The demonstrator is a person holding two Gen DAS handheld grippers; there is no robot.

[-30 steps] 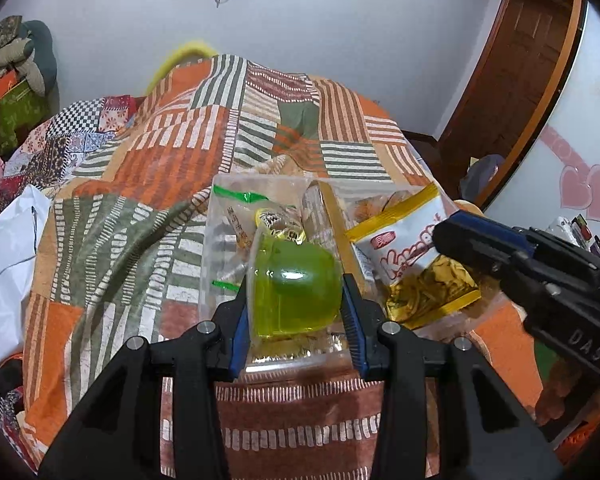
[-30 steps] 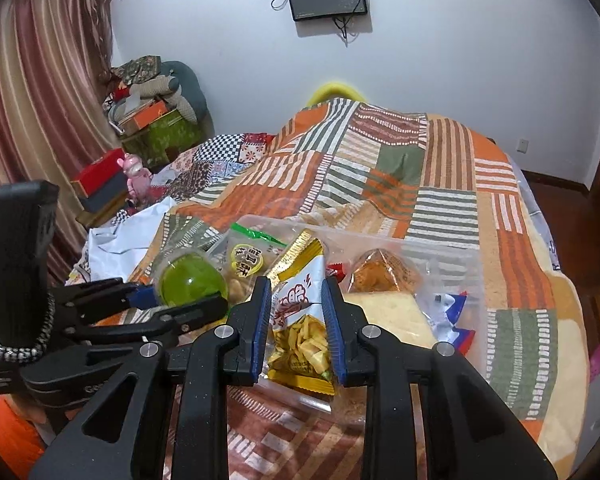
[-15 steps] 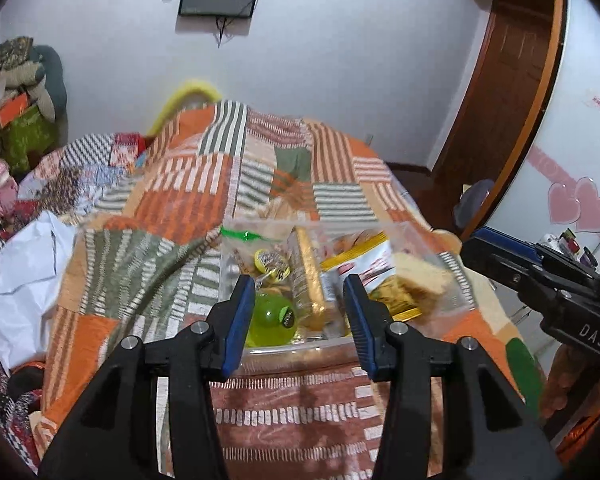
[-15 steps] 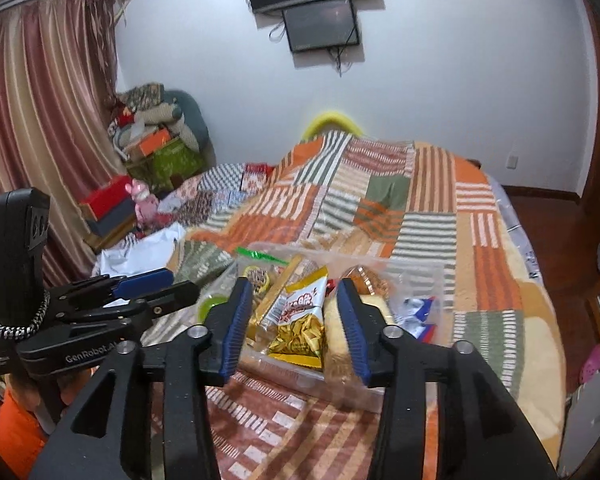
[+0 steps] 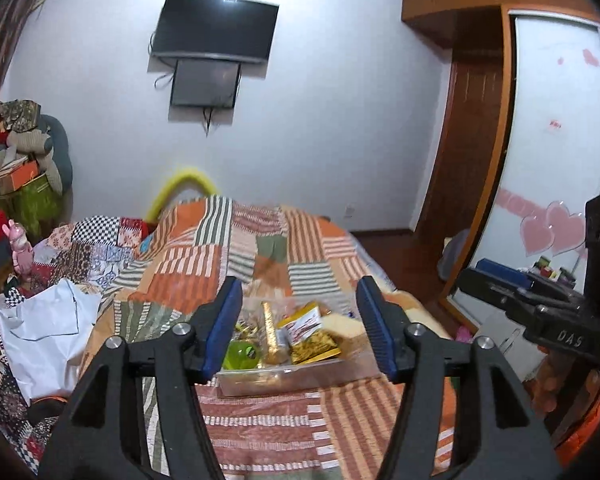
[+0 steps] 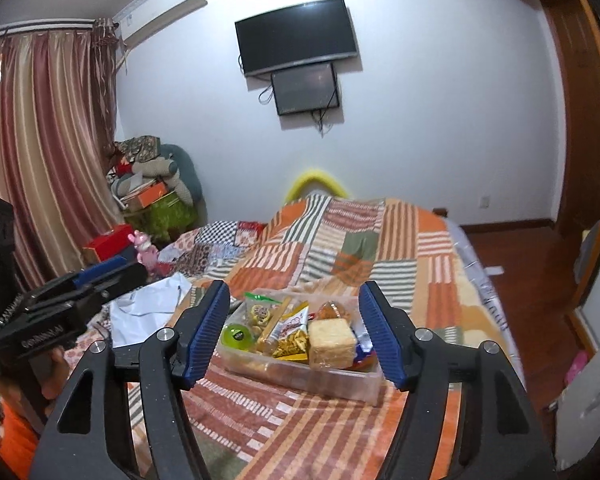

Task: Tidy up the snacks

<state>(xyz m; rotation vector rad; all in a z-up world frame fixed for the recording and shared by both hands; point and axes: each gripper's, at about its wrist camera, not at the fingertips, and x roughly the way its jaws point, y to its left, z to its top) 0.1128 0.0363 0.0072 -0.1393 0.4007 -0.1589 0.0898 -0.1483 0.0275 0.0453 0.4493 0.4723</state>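
A home bedroom. A bed [image 6: 380,248] with patchwork quilt fills it. A television [image 6: 296,36] hangs opposite, curtains [image 6: 40,152] alongside.

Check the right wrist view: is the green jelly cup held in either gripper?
No. The green jelly cup sits in the clear snack box, and both grippers are open and empty.

Clear snack box [image 6: 332,382] on bedspread: green jelly cup [image 6: 236,335], chip packet [image 6: 290,334], bread [image 6: 331,342].

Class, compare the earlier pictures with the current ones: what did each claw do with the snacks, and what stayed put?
The left claw let go of the green jelly cup, and the right claw released the yellow chips packet. Both have just been opening, nothing between them now, and pulled up and back. The clear container and its snacks stayed on the patchwork bedspread.
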